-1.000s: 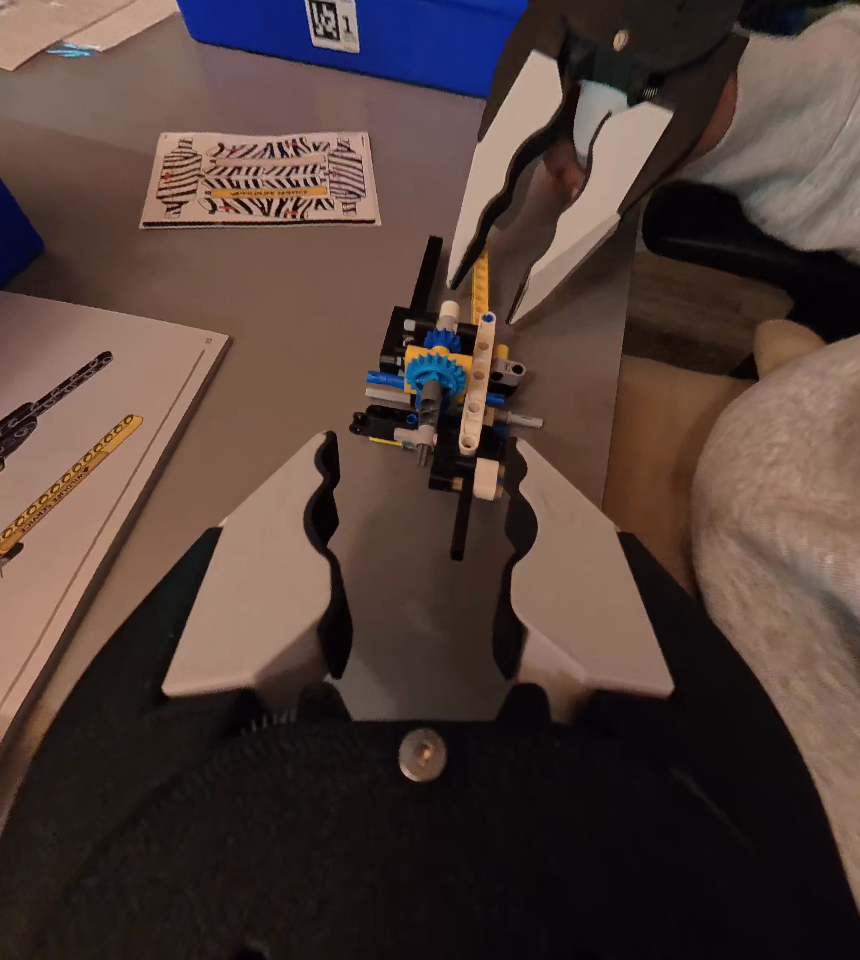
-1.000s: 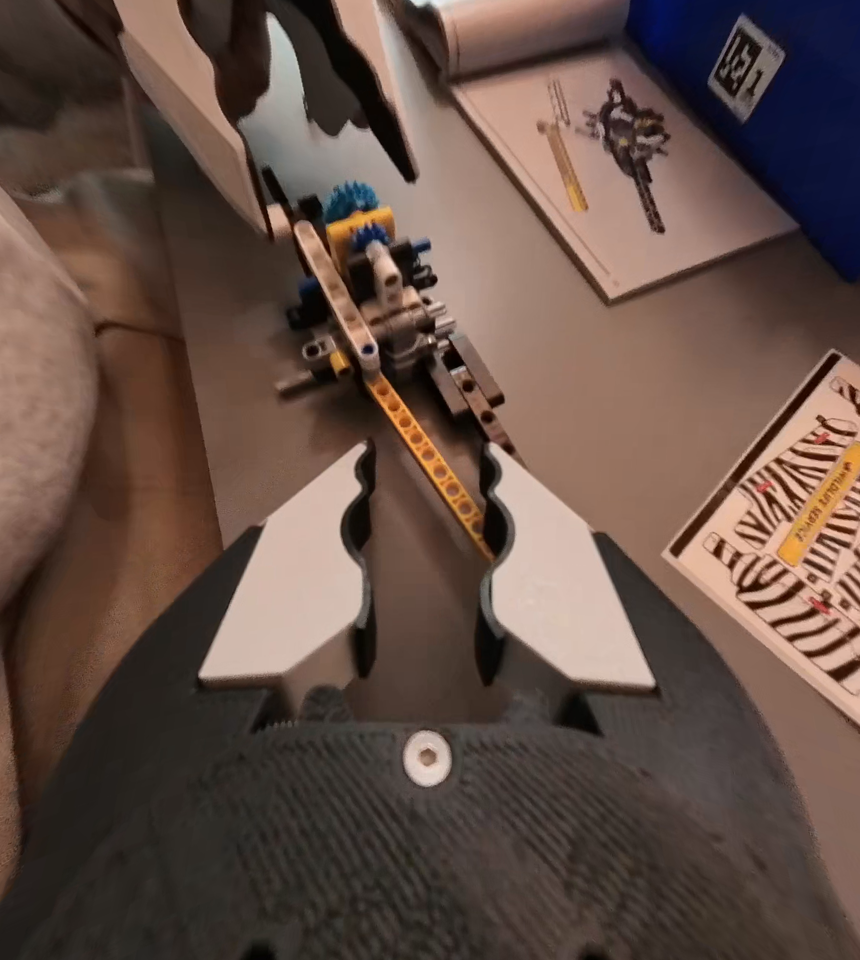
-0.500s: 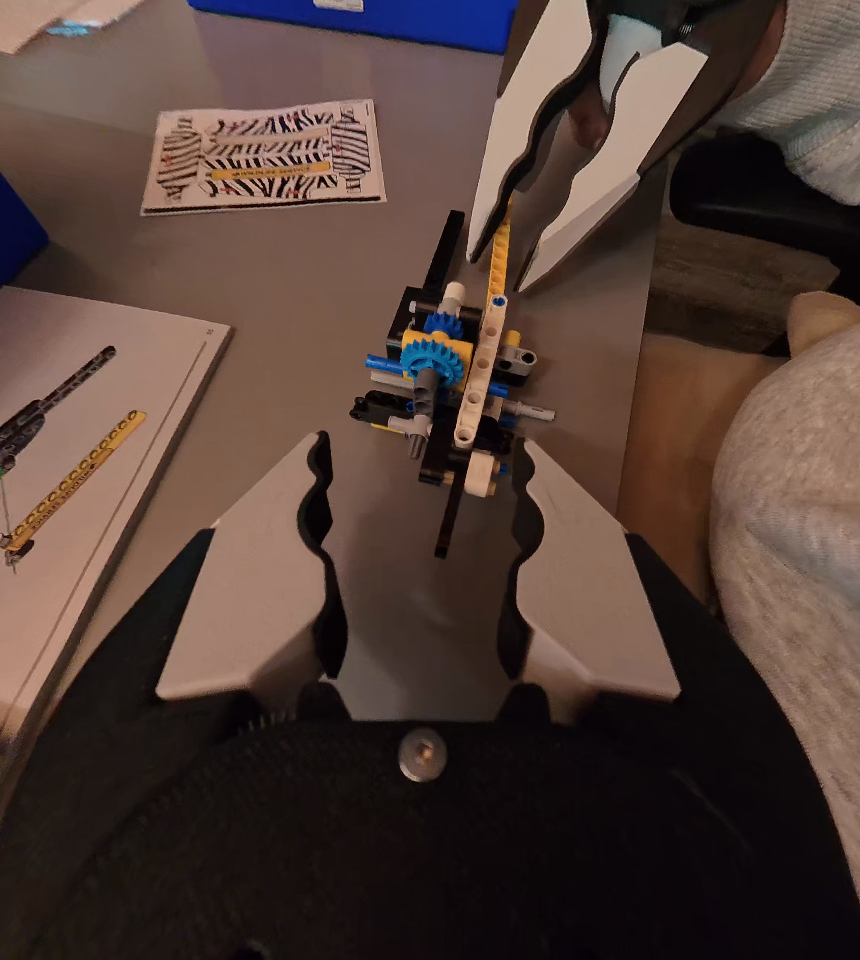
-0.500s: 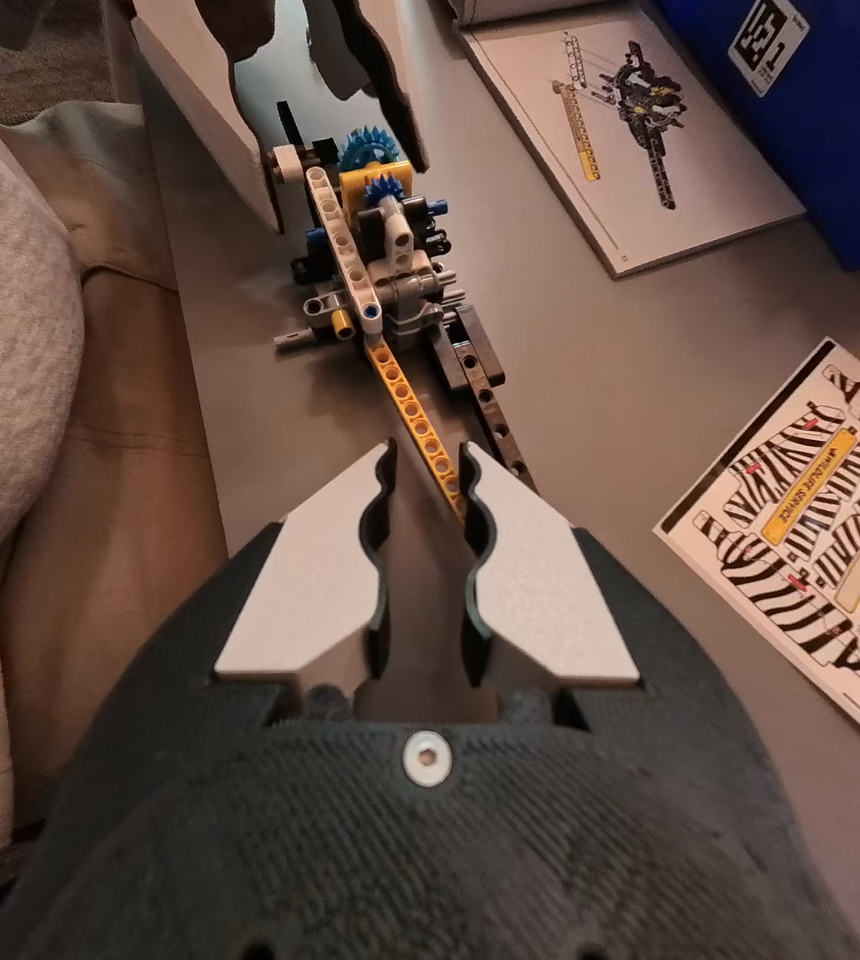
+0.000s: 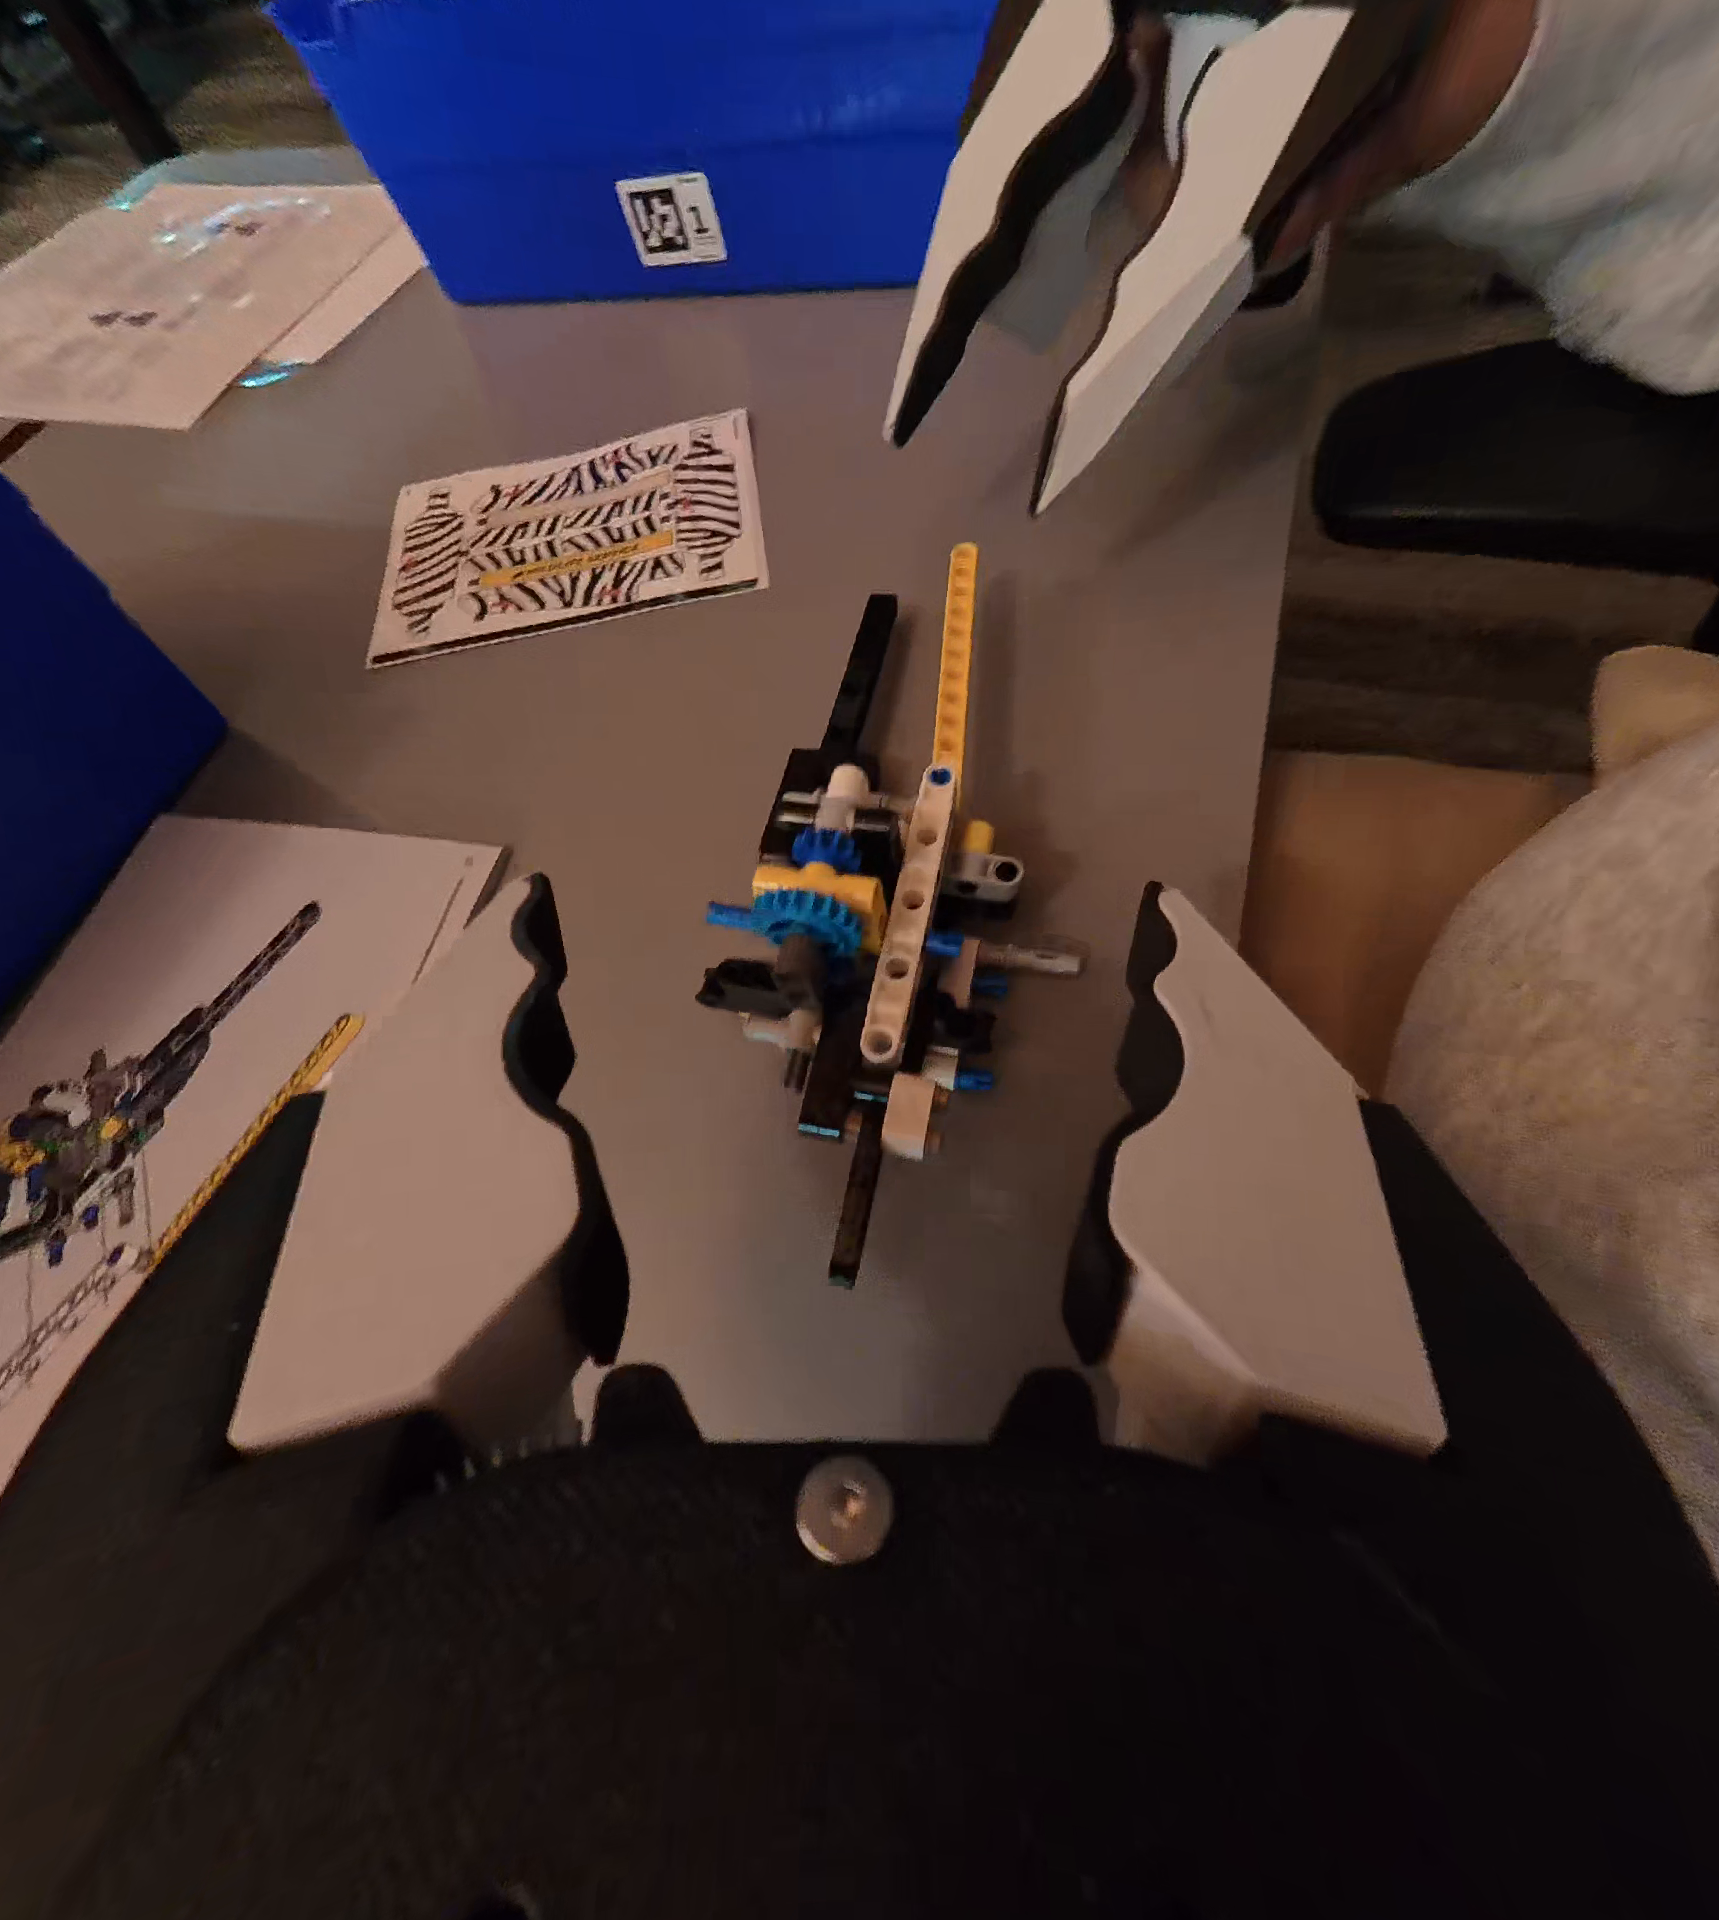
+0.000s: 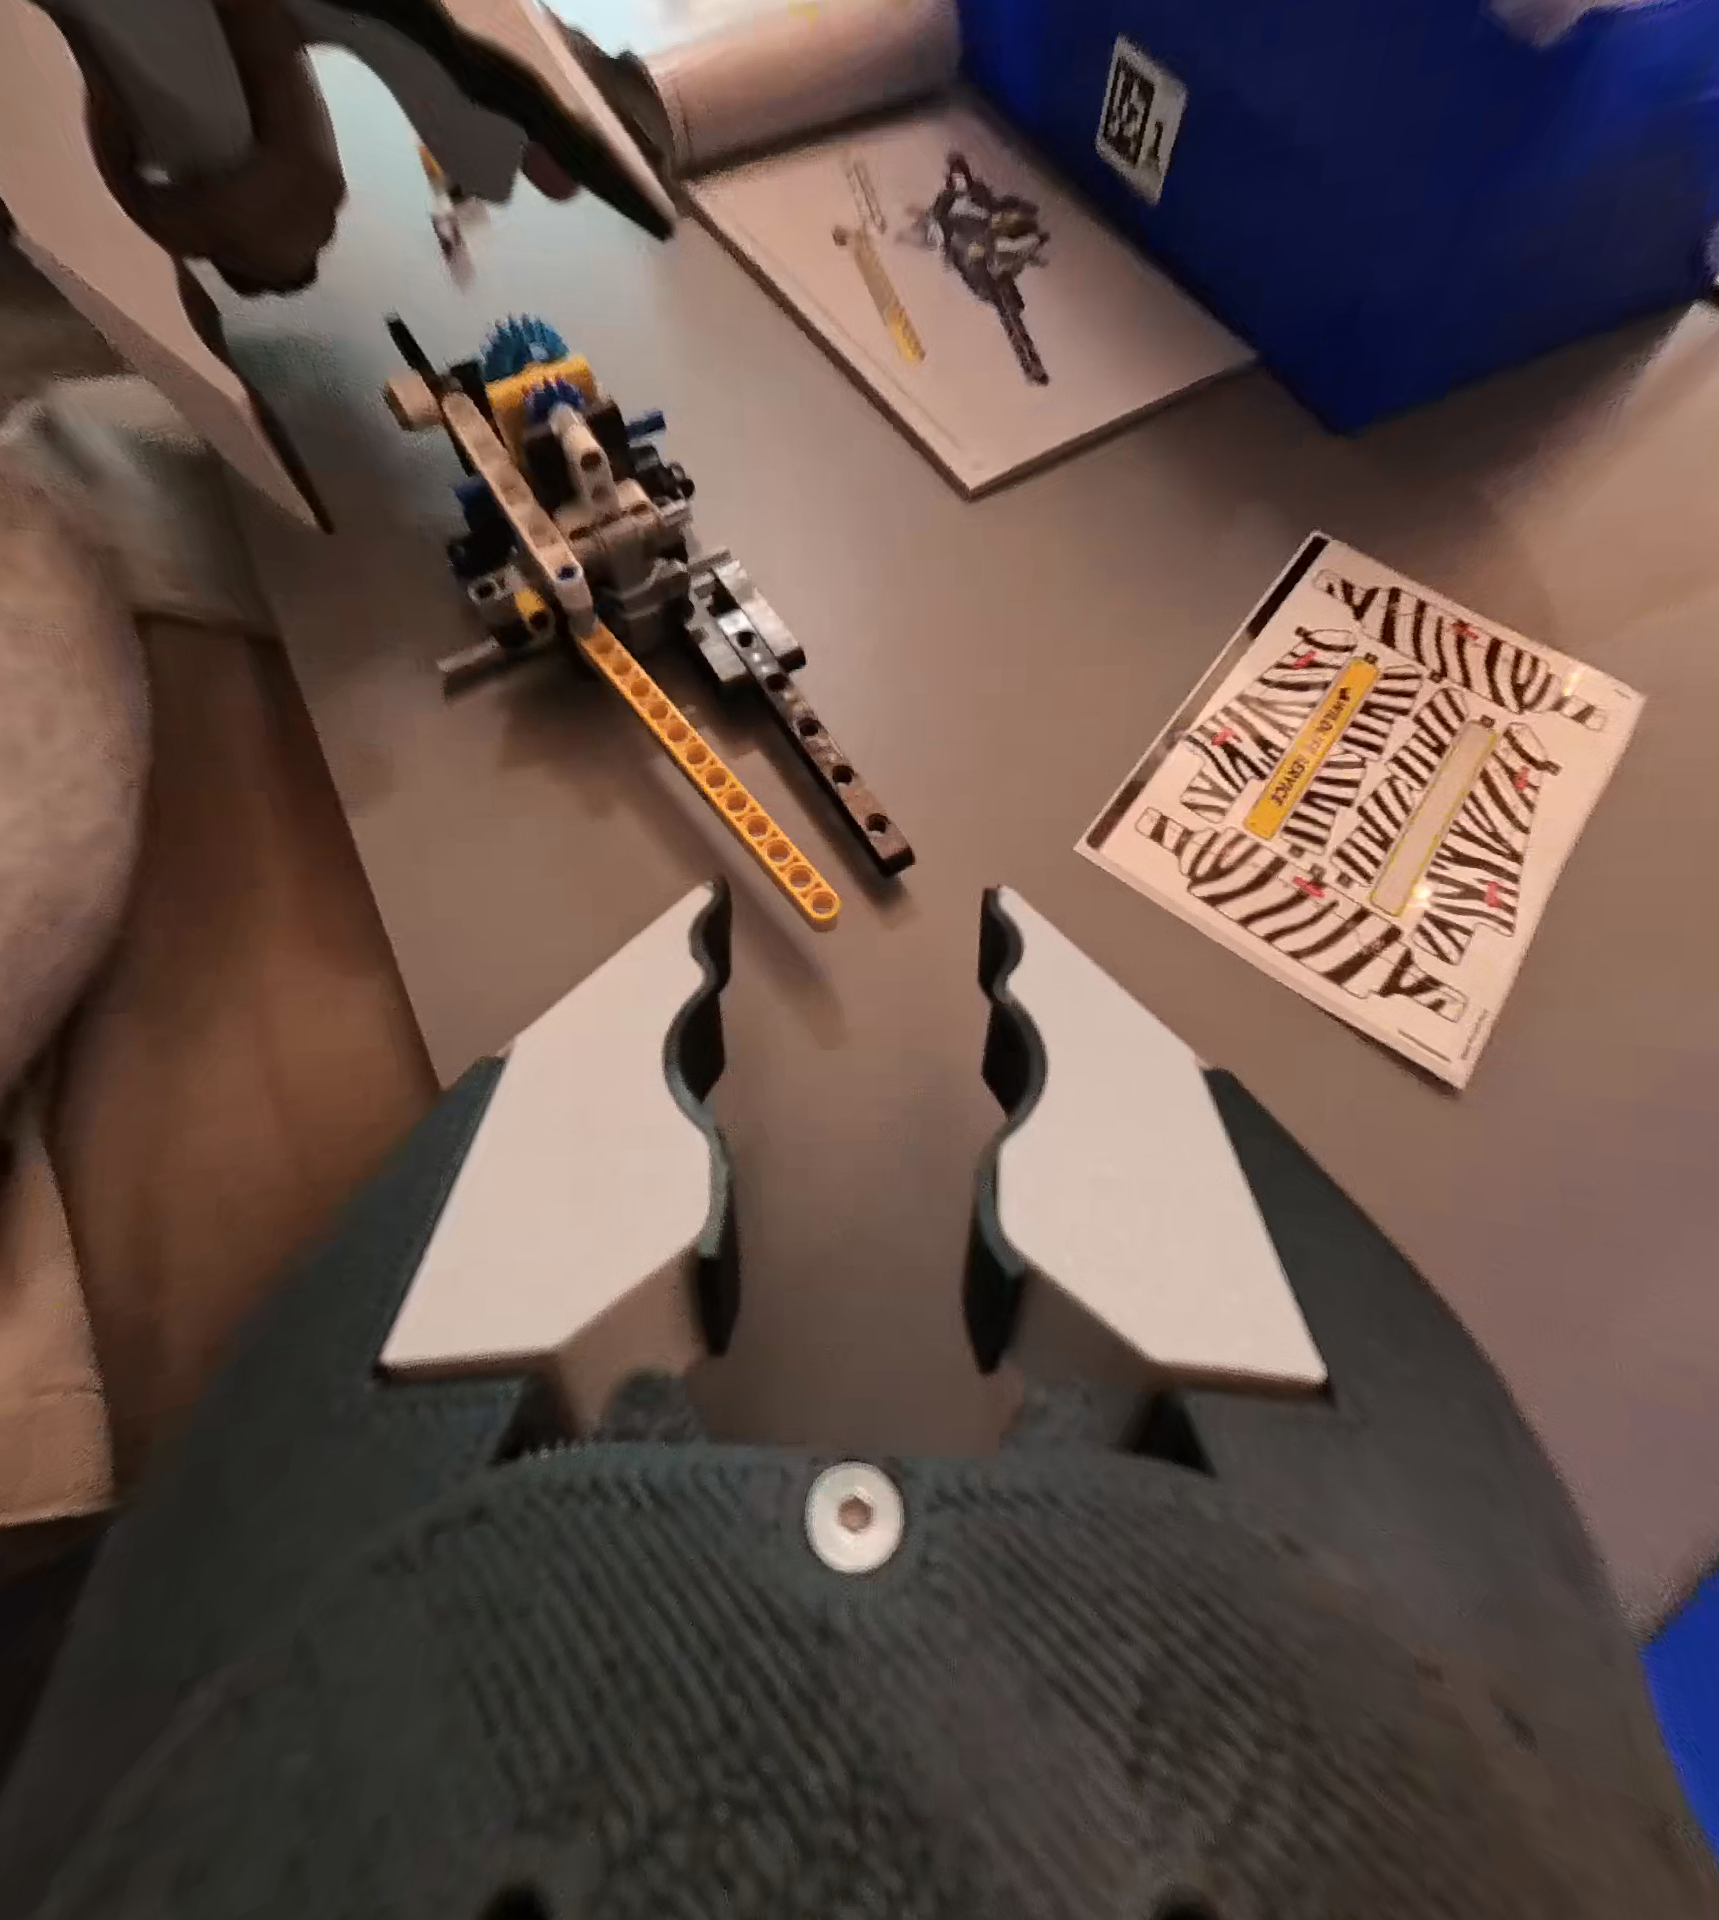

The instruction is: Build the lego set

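Observation:
A partly built lego assembly (image 5: 865, 935) with blue gears, a white beam, a long yellow beam (image 5: 957, 655) and a black beam lies on the grey table (image 5: 574, 748) near its right edge. My left gripper (image 5: 839, 904) is open and empty, raised above the assembly's near end. My right gripper (image 6: 855, 909) is open and empty, just short of the yellow beam's tip (image 6: 819, 904); it also shows lifted at the top of the left wrist view (image 5: 969, 473). The assembly shows in the right wrist view (image 6: 574, 520).
A zebra-striped sticker sheet (image 5: 569, 551) lies left of the assembly. An open instruction booklet (image 5: 107, 1091) lies at the left. Blue bins (image 5: 647, 135) stand at the back and left. Loose papers (image 5: 138, 301) lie far left. A person's grey sleeve (image 5: 1613, 1143) is at the right. Some 15 cm of space lies between my two pairs of fingers.
My right gripper let go of the yellow beam, opened and pulled back and up. My left gripper opened wider and rose away from the assembly.

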Tool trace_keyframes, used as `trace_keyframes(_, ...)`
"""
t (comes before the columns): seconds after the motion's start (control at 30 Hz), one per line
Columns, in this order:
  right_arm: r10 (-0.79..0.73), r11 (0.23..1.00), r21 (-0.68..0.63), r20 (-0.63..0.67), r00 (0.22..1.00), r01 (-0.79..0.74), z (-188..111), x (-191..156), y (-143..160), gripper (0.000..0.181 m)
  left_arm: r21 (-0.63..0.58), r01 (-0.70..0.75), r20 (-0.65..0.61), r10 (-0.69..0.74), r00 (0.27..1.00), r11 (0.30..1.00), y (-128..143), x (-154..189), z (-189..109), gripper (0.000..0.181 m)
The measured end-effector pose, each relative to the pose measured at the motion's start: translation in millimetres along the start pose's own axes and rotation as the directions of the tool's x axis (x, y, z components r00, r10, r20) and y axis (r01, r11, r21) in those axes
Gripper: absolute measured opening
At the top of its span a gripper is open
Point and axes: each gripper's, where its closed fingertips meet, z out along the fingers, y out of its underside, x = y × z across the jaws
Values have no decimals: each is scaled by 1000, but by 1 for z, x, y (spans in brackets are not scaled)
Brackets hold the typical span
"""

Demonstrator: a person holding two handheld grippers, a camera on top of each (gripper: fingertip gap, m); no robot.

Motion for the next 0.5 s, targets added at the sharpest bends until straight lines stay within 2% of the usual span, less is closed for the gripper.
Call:
trace_keyframes(0.03, 6, 1000, 19, 10, 1000, -6, 0, -2, -3, 47, -10, -12, -14, 11, 1000, 1000, -2, 1, 2, 108)
trace_keyframes(0.17, -68, 998, 1, 32, 997, 68, 20, -18, -10, 45, -87, -111, -26, 110, 994, 990, -4, 1, 20, 104)
trace_keyframes(0.3, -146, 989, -31, 42, 988, 147, 39, -35, -14, 44, -149, -168, -101, 154, 983, 974, -4, 8, 36, 95)
trace_keyframes(0.4, -158, 987, 7, 64, 985, 158, 47, -46, -26, 43, -211, -199, -115, 177, 977, 957, 3, 7, 41, 84)
trace_keyframes(0.5, -177, 984, 5, 64, 982, 177, 51, -51, -28, 43, -222, -181, -98, 163, 982, 958, 5, 6, 37, 84)
